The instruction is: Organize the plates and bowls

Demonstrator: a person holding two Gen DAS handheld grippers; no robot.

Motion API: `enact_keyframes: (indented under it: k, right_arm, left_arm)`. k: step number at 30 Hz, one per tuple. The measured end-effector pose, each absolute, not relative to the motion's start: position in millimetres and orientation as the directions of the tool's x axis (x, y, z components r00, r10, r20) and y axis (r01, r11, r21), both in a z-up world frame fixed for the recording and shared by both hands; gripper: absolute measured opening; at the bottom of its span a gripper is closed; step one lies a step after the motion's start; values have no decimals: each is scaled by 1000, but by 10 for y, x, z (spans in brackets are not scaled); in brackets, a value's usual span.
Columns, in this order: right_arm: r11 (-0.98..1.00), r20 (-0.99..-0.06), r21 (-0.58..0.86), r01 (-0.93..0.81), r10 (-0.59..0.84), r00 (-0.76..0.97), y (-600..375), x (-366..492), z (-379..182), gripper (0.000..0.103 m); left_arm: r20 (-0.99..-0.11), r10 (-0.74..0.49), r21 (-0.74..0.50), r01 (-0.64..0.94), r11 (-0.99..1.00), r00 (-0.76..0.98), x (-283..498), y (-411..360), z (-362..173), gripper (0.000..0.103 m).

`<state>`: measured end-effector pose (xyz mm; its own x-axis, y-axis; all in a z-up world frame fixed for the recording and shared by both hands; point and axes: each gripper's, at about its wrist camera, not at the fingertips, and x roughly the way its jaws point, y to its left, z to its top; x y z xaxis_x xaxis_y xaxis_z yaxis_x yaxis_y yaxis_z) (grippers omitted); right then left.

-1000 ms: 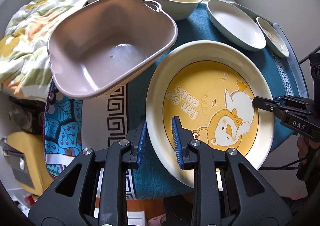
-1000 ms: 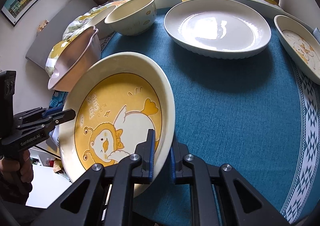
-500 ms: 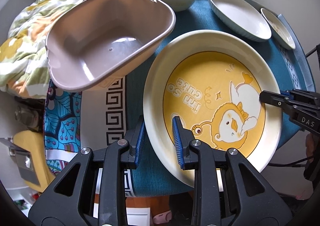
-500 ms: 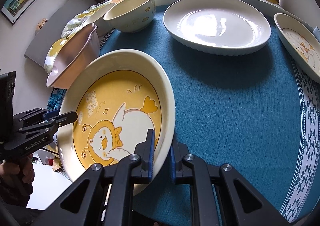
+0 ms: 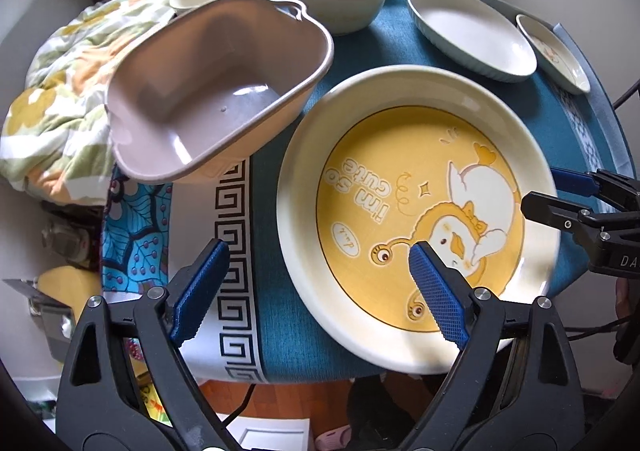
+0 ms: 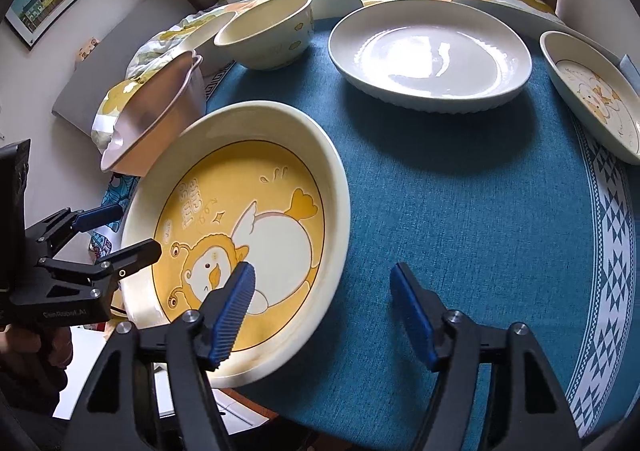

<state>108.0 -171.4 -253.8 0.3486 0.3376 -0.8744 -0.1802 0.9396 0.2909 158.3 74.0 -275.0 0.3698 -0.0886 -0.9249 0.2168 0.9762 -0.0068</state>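
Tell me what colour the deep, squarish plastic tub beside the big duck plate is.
The deep squarish plastic tub is a dusty pinkish-mauve, clearest in the left wrist view.

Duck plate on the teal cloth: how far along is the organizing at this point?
Done: the duck plate lies on the teal tablecloth. In hand: nothing; the left gripper and right gripper are opening, each straddling its rim. Left: the cream bowl, white plate, small duck dish and pink tub sit separate, unstacked.

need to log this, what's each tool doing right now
left tool: opening, pads clear of the duck plate, rim between them.
right tool: opening, plate rim between its pads, not gripped.
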Motion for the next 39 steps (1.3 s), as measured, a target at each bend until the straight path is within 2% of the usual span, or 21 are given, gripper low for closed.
enact_keyframes:
  k: [5, 9, 10, 11, 12, 15, 18, 22, 25, 31, 39]
  right_arm:
    - [945, -855, 266, -189, 322, 407, -1805, 979, -2131, 65]
    - [953, -824, 239, -188, 301, 480, -1928, 870, -1674, 66]
    - [956, -813, 224, -187, 289, 505, -1958, 844, -1559, 77]
    - [962, -799, 201, -187, 271, 537, -1985, 823, -1447, 97]
    - [966, -778, 178, -188, 256, 574, -2020, 805, -1333, 103]
    - [977, -718, 121, -179, 210, 663, -2127, 769, -1062, 103]
    - [983, -693, 64, -172, 168, 701, -2262, 842, -848, 103]
    - [987, -706, 16, -159, 124, 697, -2503, 1079, -639, 103]
    - [982, -705, 56, -178, 166, 690, -2756, 1320, -559, 103]
    - [959, -759, 88, -268, 239, 605, -3125, 1981, -760, 103]
    - [895, -812, 191, -404, 375, 447, -3390, 2633, -1385, 103]
  left_arm:
    - [-897, -109, -18, 210, 977, 429, 1421, 745, -2301, 91]
    - [-834, -152, -35, 223, 974, 531, 1272, 659, -1710, 91]
    - [-805, -153, -24, 226, 974, 573, 1240, 626, -1563, 98]
    - [-776, -149, -8, 227, 974, 613, 1227, 596, -1442, 103]
    - [-746, -139, 16, 226, 974, 652, 1222, 553, -1337, 103]
    - [-734, -141, 47, 258, 965, 665, 1355, 397, -1222, 103]
    - [-736, -182, 5, 274, 962, 652, 1511, 287, -1154, 103]
    - [-745, -213, -65, 250, 966, 631, 1653, 84, -1095, 103]
    - [-759, -192, -72, 213, 974, 622, 1745, -74, -1134, 103]
    - [-800, -139, -115, 78, 990, 583, 2013, -316, -1316, 103]
    - [-865, -130, -206, -106, 973, 484, 2483, -583, -1829, 103]
